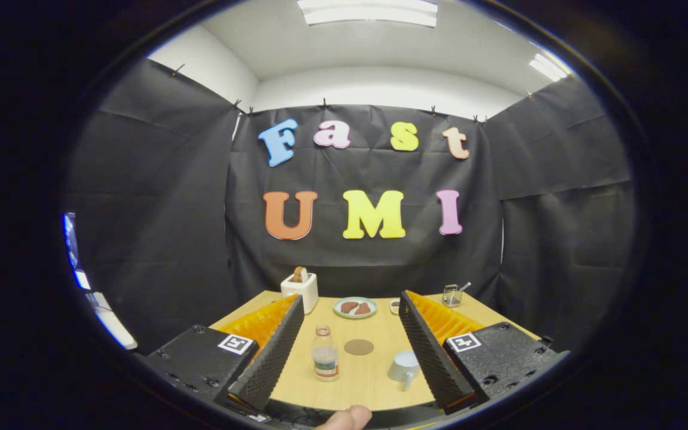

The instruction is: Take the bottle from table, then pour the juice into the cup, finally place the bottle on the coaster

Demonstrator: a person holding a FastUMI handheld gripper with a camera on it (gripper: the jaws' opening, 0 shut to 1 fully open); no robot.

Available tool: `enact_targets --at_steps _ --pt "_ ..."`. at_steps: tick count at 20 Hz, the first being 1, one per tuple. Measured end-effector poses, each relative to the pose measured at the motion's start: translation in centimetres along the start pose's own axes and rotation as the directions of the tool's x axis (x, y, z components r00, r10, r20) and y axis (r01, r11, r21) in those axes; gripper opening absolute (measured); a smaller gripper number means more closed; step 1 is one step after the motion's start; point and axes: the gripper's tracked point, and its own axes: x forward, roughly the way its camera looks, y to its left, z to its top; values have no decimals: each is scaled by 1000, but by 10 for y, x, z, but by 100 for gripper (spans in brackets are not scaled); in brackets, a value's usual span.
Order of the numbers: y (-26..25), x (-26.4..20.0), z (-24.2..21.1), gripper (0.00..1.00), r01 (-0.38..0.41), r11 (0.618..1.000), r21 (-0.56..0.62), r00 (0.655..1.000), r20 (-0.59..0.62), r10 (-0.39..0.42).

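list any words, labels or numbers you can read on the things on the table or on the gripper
None can be read.
Clear plastic bottle, standing between the open gripper fingers: its label band is too blurred.
Gripper body: square black-and-white marker tags, patterns, no words.

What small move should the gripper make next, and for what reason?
Probably ease forward and slightly left toward the bottle. The gripper is open and holds nothing; the bottle stands upright on the table between the fingers, nearer the left one, with the coaster just behind it and the cup to its right.
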Motion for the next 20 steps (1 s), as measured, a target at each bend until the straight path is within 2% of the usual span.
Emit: enact_targets --at_steps 7,14,20 --pt "26 38 -49 100 -9 1000 -5 999 -44 9" --pt "35 69 -112 100 23 999 -36 998 -65 -25" --pt "40 97 -166 100 13 1000 5 994 -106 -12"
